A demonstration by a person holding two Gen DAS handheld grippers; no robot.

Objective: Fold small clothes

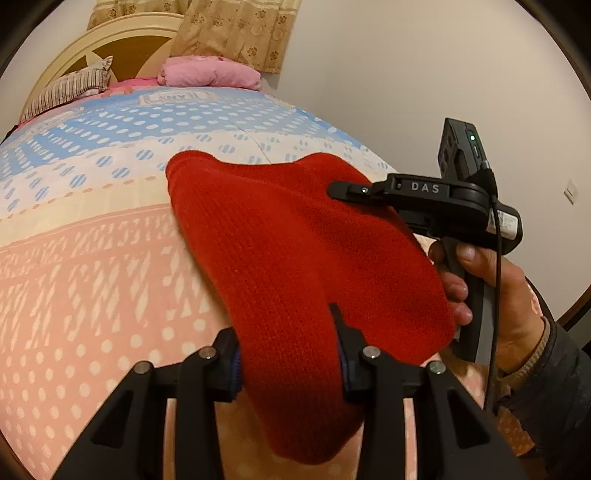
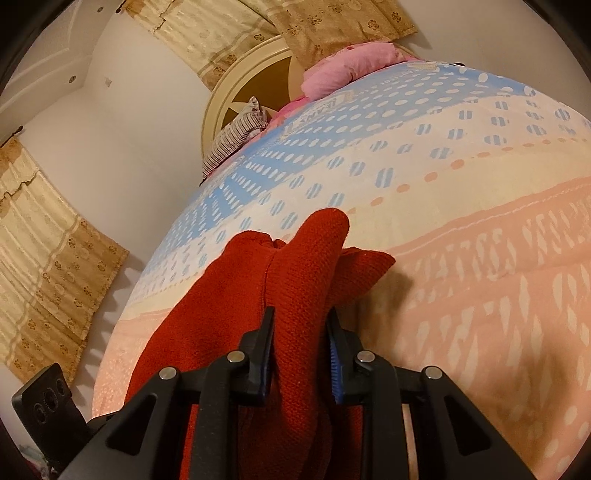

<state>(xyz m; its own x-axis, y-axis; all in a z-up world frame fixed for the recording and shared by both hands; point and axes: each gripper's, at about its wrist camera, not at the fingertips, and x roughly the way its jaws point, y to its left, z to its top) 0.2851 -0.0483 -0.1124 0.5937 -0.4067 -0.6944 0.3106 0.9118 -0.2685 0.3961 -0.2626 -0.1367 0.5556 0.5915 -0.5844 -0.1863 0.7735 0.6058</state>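
A: So, starting at the left, what sits between the left gripper [image 1: 288, 354] and its tongs?

B: A red knitted garment [image 1: 295, 266]. The tongs are pinching a thick bunch of its lower edge, and the cloth hangs raised above the bedspread [image 1: 92, 277], which is patterned in pink, cream and blue.

A: And further right?

B: The right gripper [image 2: 301, 343], held by a hand [image 1: 491, 295] in a dark sleeve, has its tongs pressed onto another fold of the same garment, which stands up in a ridge between them.

A: Behind all that?

B: A striped pillow [image 1: 70, 92] and a pink bundle [image 1: 210, 74] lie by the cream headboard [image 1: 122, 40], under a beige floral curtain [image 1: 236, 29].
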